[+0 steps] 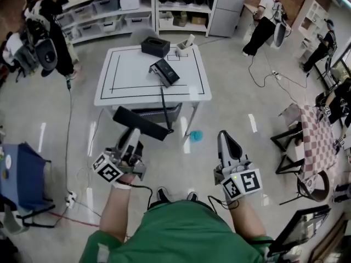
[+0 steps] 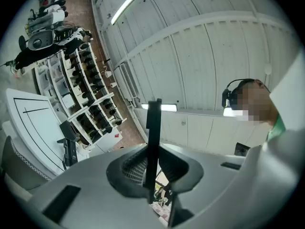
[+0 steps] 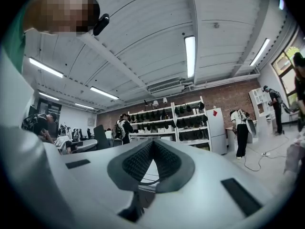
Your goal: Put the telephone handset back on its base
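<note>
Our left gripper has its jaws shut tight on a long, flat black piece that looks like the telephone handset. In the left gripper view we see it edge-on, sticking straight up out of the jaws. In the head view it lies across the jaw tips, with one end toward 10 o'clock and the other toward 4 o'clock. Our right gripper has its jaws pressed together with nothing between them, and it is held out at 1 o'clock from us.

The handset is up in the air, well apart from the white worktop, which stands at 12 o'clock from us. The telephone base sits near the middle of that worktop. A thin dark line runs from the base down toward the handset. A black box sits at 11 o'clock from the base, and a small white holder at 1 o'clock. Shelves line the far wall
</note>
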Available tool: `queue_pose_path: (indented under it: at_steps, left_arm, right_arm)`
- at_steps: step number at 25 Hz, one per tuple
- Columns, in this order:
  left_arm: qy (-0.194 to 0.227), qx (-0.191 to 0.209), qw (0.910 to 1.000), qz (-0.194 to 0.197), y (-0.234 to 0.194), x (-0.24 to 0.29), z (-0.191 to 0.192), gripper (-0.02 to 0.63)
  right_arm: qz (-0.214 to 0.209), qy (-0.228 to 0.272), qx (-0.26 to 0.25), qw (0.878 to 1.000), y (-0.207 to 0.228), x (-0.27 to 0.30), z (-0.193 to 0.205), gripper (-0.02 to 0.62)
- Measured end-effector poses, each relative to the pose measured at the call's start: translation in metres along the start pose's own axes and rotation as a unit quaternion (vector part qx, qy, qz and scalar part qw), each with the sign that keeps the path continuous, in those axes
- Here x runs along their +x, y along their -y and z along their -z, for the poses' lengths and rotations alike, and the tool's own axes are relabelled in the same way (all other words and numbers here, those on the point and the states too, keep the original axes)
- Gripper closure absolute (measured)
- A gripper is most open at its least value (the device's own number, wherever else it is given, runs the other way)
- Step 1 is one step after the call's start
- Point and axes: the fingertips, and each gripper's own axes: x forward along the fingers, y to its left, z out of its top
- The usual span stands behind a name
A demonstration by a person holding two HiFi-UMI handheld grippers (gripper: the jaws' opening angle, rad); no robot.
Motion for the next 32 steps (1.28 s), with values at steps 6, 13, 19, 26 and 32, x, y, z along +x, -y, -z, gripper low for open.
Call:
queue_pose_path:
  at_steps: [6, 13, 19, 26, 32]
  left_arm:
    - [-0.011, -0.011, 0.9999, 0.005, -0.029, -0.006, -0.013, 0.525]
    - [-0.023, -0.018, 0.9995, 0.012, -0.052, 0.002, -0.023, 0.525]
    - [-0.021, -0.029, 0.9993, 0.01, -0.068, 0.016, -0.021, 0.526]
    - [-0.013, -0.028, 0.9995, -0.009, -0.092, 0.026, -0.024, 0.525]
    - [-0.005, -0.02, 0.9994, -0.028, -0.119, 0.061, -0.022, 0.526]
  right_arm:
    - [0.023, -0.004, -0.012, 1.0, -0.009, 0.028, 0.003, 0.574]
    - [0.041, -0.007, -0.045, 0.998, 0.005, 0.069, -0.003, 0.574]
    - [0.033, -0.026, -0.037, 0.998, 0.013, 0.108, 0.017, 0.574]
    - [0.005, -0.032, -0.006, 0.999, 0.024, 0.155, 0.035, 0.574]
    - [-0.026, -0.025, 0.012, 0.999, 0.058, 0.202, 0.041, 0.574]
